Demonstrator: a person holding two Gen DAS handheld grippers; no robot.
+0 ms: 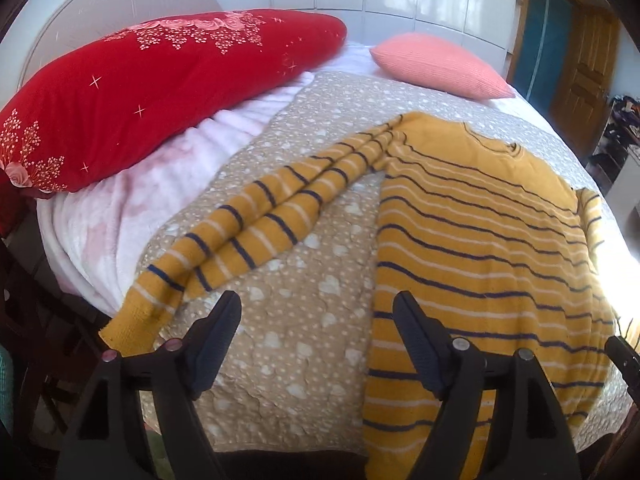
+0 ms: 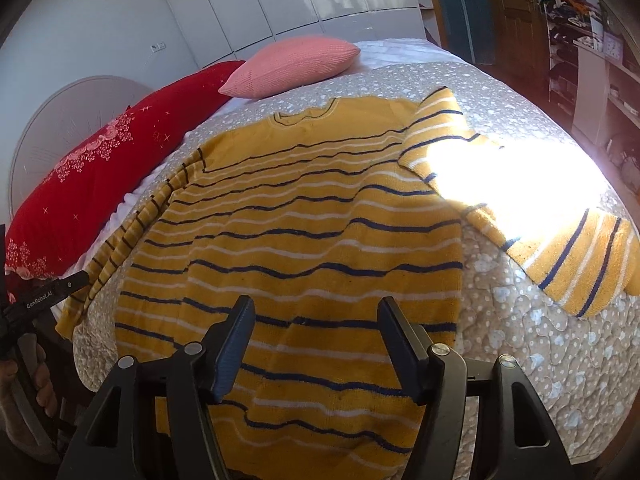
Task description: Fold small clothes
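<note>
A mustard-yellow sweater (image 1: 480, 232) with navy and white stripes lies flat on the bed, collar away from me; it also shows in the right wrist view (image 2: 304, 240). Its left sleeve (image 1: 248, 232) stretches out toward the bed's left edge. Its right sleeve (image 2: 560, 248) lies out to the right, partly in bright sunlight. My left gripper (image 1: 318, 304) is open and empty above the quilt between the left sleeve and the body. My right gripper (image 2: 316, 308) is open and empty above the sweater's lower body. The left gripper's body (image 2: 44, 300) shows at the left edge of the right wrist view.
A beige heart-print quilt (image 1: 304, 344) covers the bed. A large red pillow (image 1: 152, 92) and a pink cushion (image 1: 440, 64) lie near the headboard. A pink fleece blanket (image 1: 132, 208) lies under the red pillow. Shelves (image 2: 592, 60) stand at the right.
</note>
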